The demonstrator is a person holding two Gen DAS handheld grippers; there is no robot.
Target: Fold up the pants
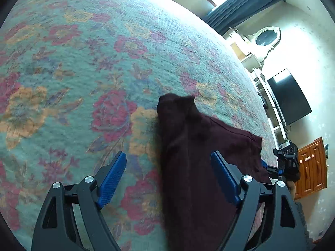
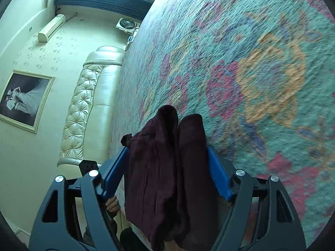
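Pants [image 1: 201, 156]: dark maroon, bunched into folds, lying on the floral blanket [image 1: 83, 73] that covers the bed.
Left hand-held gripper [image 1: 168, 170]: blue pads spread wide, nothing clamped; the left pad is over bare blanket, the right pad over the maroon cloth.
Right hand-held gripper [image 2: 166, 167]: spread wide, with the pants' two rolled folds [image 2: 167, 156] filling the gap between the pads; whether the pads press the cloth, I cannot tell.
Beside the bed: a cream tufted headboard [image 2: 83, 104], a framed photograph [image 2: 23, 97] on the wall.
Far side: a dark television [image 1: 289, 98], a wooden cabinet [image 1: 312, 167].
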